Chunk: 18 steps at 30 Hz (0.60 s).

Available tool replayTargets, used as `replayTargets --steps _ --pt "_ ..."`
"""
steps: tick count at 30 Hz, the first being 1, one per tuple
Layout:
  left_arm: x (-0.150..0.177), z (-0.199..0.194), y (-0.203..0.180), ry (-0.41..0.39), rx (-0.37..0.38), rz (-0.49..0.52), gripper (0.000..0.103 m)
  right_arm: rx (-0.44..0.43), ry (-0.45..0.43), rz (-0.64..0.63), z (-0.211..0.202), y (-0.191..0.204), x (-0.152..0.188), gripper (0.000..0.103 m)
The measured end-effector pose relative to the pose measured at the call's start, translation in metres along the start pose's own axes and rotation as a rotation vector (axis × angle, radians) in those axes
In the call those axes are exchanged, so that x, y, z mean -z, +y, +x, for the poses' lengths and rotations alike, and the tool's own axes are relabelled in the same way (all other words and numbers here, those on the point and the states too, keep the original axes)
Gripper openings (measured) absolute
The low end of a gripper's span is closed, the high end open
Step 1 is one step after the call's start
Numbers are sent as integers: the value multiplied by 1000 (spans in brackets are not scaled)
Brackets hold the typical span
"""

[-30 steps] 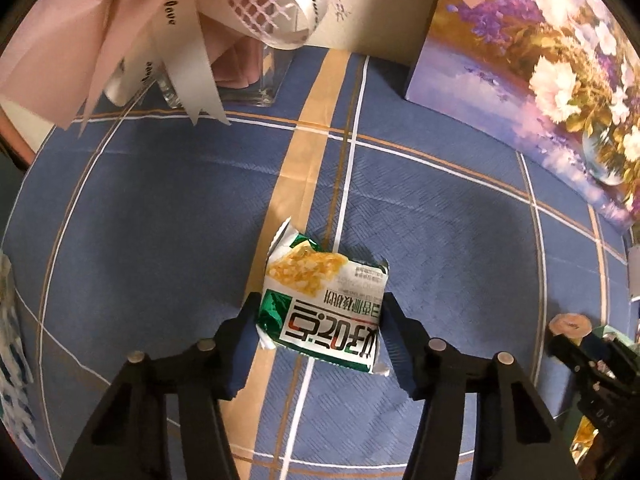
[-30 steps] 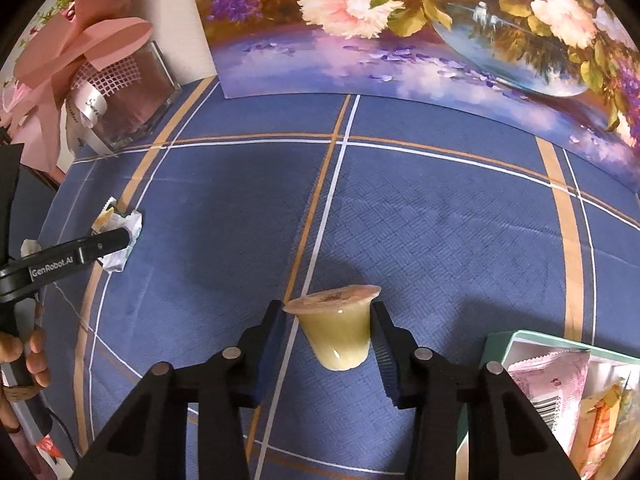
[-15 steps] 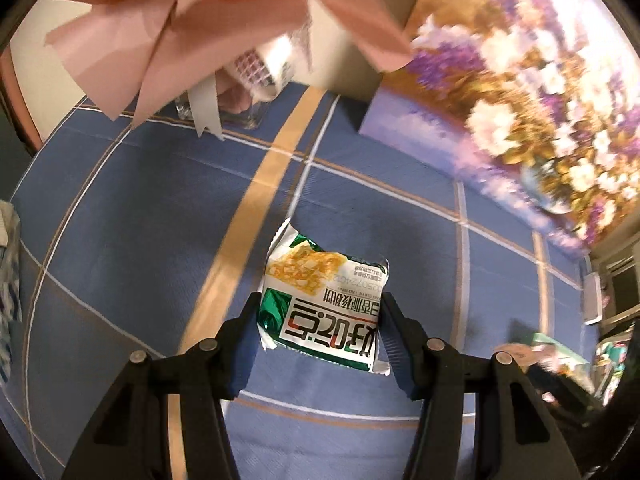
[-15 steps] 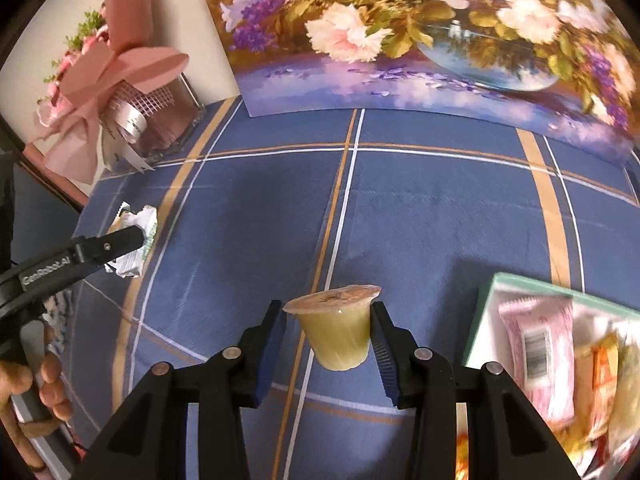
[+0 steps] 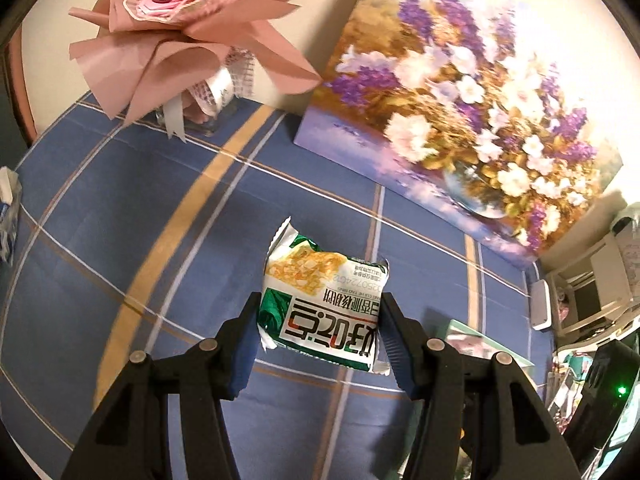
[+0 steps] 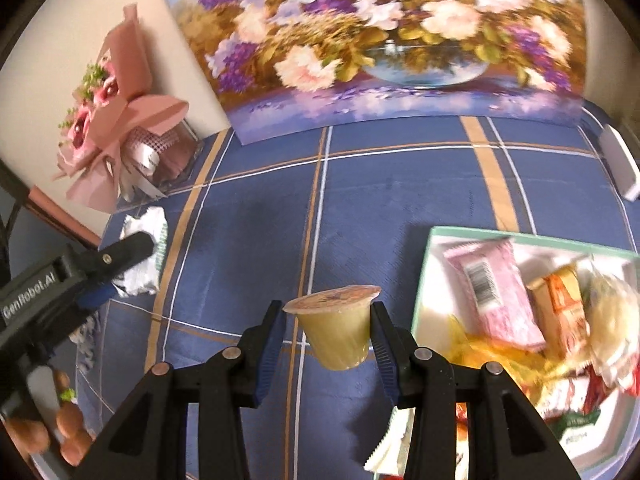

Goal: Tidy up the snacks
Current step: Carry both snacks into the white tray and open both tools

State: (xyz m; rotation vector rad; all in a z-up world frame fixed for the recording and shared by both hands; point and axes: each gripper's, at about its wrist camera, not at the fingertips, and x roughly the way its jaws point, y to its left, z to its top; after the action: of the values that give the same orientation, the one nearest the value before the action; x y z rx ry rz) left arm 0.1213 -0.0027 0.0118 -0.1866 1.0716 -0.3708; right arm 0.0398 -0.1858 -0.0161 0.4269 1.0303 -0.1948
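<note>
My left gripper (image 5: 318, 324) is shut on a green and white snack packet (image 5: 322, 308) and holds it above the blue plaid tablecloth. The same packet (image 6: 146, 256) and left gripper show at the left of the right wrist view. My right gripper (image 6: 326, 330) is shut on a yellow jelly cup (image 6: 336, 330) with a foil lid, held above the cloth just left of a pale green box (image 6: 424, 276). The box holds several snacks, among them a pink packet (image 6: 490, 286) and an orange one (image 6: 562, 306).
A flower painting (image 6: 380, 40) leans against the wall at the back. A pink bouquet in a glass vase (image 6: 116, 148) stands at the back left. A white device (image 6: 620, 168) lies at the right table edge. A loose wrapper (image 6: 390, 456) lies by the box.
Both grippers have risen and tilted back, each still holding its snack. The right gripper has moved right, so more of the box shows. The left view has swung right toward the box.
</note>
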Motion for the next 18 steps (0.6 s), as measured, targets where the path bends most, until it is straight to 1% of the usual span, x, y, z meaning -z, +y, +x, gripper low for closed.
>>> replayTargets --steps 4,9,18 --pt "17 -4 -18 0 20 -8 58 10 -19 25 -14 -10 4 45" --pt "33 -5 -44 -8 14 1 58 21 -36 74 -35 -28 14 45" --pt "52 -10 -89 -33 28 97 58 77 -84 142 -69 -71 15 45"
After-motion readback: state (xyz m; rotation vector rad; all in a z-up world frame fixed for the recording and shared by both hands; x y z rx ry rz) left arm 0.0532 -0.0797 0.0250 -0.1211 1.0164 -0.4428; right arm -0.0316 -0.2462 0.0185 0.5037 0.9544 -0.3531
